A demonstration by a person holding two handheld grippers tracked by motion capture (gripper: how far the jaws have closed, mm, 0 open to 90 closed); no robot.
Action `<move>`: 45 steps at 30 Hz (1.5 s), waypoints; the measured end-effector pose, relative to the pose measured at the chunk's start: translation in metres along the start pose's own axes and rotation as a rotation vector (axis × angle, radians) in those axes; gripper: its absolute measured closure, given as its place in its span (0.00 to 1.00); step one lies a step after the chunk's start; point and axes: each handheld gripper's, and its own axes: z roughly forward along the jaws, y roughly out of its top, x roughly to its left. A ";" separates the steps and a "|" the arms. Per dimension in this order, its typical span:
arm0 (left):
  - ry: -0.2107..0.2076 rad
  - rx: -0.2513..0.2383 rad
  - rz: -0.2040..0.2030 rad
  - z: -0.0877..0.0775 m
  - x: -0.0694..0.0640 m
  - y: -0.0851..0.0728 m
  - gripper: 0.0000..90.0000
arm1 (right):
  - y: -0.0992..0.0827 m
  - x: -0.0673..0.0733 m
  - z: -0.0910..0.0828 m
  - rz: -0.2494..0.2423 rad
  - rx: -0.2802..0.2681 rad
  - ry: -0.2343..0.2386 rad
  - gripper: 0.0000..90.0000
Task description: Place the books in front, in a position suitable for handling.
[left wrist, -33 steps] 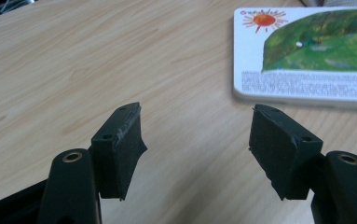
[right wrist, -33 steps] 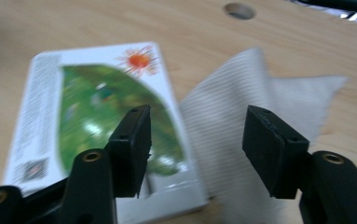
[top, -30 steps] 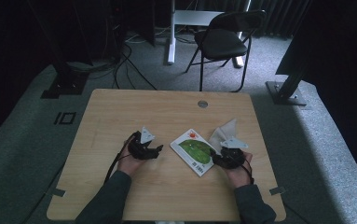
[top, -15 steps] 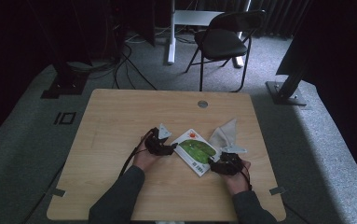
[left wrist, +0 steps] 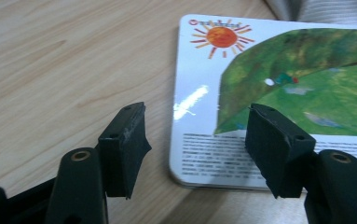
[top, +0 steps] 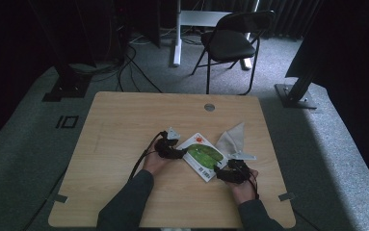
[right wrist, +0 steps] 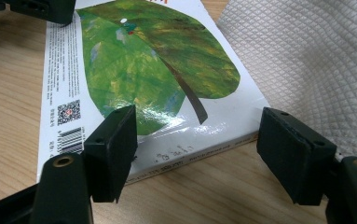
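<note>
Glossy book (top: 202, 154) lies flat near the tabletop's right front beside a cloth (top: 232, 139), so my left gripper (left wrist: 197, 149) and right gripper (right wrist: 199, 154), jaws spread and gripping nothing, flank opposite ends to lift it evenly.

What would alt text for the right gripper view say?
A glossy book with a big green leaf on its cover lies flat on a wooden table, framed by the right gripper's open black jaws. A white quilted cloth lies beside it.
</note>
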 end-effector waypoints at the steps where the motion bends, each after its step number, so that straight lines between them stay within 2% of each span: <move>1: -0.014 0.000 0.001 0.000 -0.001 0.000 0.45 | 0.000 -0.001 0.000 -0.004 0.002 0.004 0.32; 4: -0.031 0.007 0.018 -0.001 -0.002 0.000 0.47 | 0.002 -0.003 0.001 -0.005 0.010 0.013 0.32; 9: -0.051 0.012 0.008 -0.004 0.000 -0.004 0.47 | 0.005 -0.005 0.004 -0.012 0.012 0.022 0.32; 14: -0.038 0.020 0.017 -0.015 -0.001 -0.012 0.47 | 0.008 -0.004 0.008 -0.004 0.008 0.049 0.34; 16: -0.023 0.019 0.034 -0.020 -0.003 -0.016 0.47 | 0.009 -0.002 0.010 -0.009 0.010 0.062 0.37; 20: -0.023 0.029 0.044 -0.030 -0.005 -0.023 0.47 | 0.011 0.002 0.013 -0.018 0.010 0.085 0.39; 28: -0.004 0.035 0.028 -0.052 -0.007 -0.043 0.47 | 0.018 0.016 0.023 -0.058 0.015 0.113 0.39; 35: 0.020 0.034 0.016 -0.070 -0.019 -0.060 0.47 | 0.022 0.026 0.028 -0.081 0.023 0.153 0.39; 36: 0.018 0.030 0.026 -0.073 -0.022 -0.064 0.47 | 0.022 0.027 0.029 -0.079 0.022 0.156 0.39; 40: 0.010 0.022 0.013 -0.082 -0.027 -0.074 0.47 | 0.022 0.030 0.031 -0.087 0.026 0.191 0.40; 45: 0.006 0.042 0.007 -0.088 -0.035 -0.086 0.43 | 0.022 0.034 0.033 -0.108 0.028 0.207 0.40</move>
